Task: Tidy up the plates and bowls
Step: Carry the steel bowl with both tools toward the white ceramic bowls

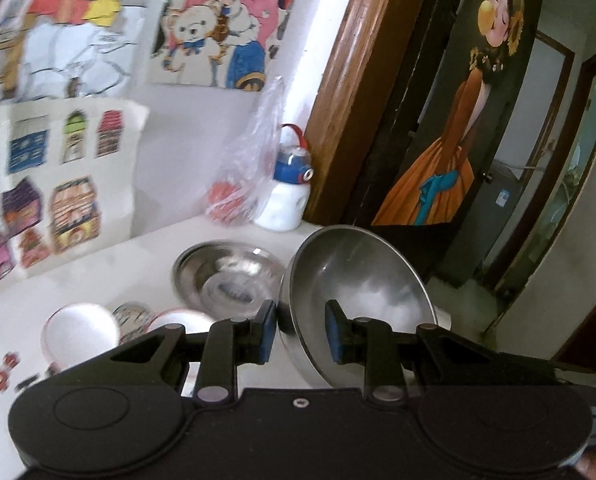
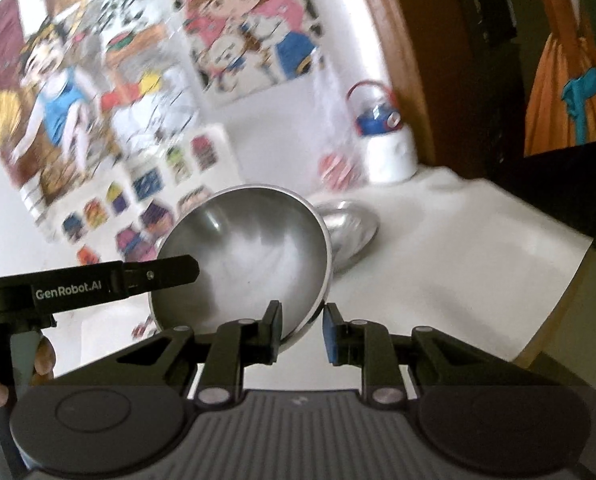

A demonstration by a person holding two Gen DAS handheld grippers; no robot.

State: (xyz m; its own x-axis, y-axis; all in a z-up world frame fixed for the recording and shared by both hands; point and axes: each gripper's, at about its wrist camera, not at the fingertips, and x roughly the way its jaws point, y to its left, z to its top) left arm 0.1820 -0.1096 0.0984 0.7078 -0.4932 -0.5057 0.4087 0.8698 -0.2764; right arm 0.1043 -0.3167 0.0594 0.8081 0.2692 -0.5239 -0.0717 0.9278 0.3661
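We see our right gripper (image 2: 301, 330) jaws clamped on the steel bowl (image 2: 250, 256) rim, left gripper (image 2: 158, 274) gripping the opposite rim, steel plate (image 2: 349, 226) on the white desk (image 2: 477, 264).

Black grippers (image 1: 301, 332), blue-padded jaws, "GenRobot.AI" lettering

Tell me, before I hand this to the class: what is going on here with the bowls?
A person holds a gripper in each hand, and both are clamped on the rim of one steel bowl, tilted and lifted off the white table. The left gripper pinches one edge, the right gripper the other. A steel plate lies on the table just behind it, with two white bowls nearer the left. A white jug and a plastic bag stand by the wall.
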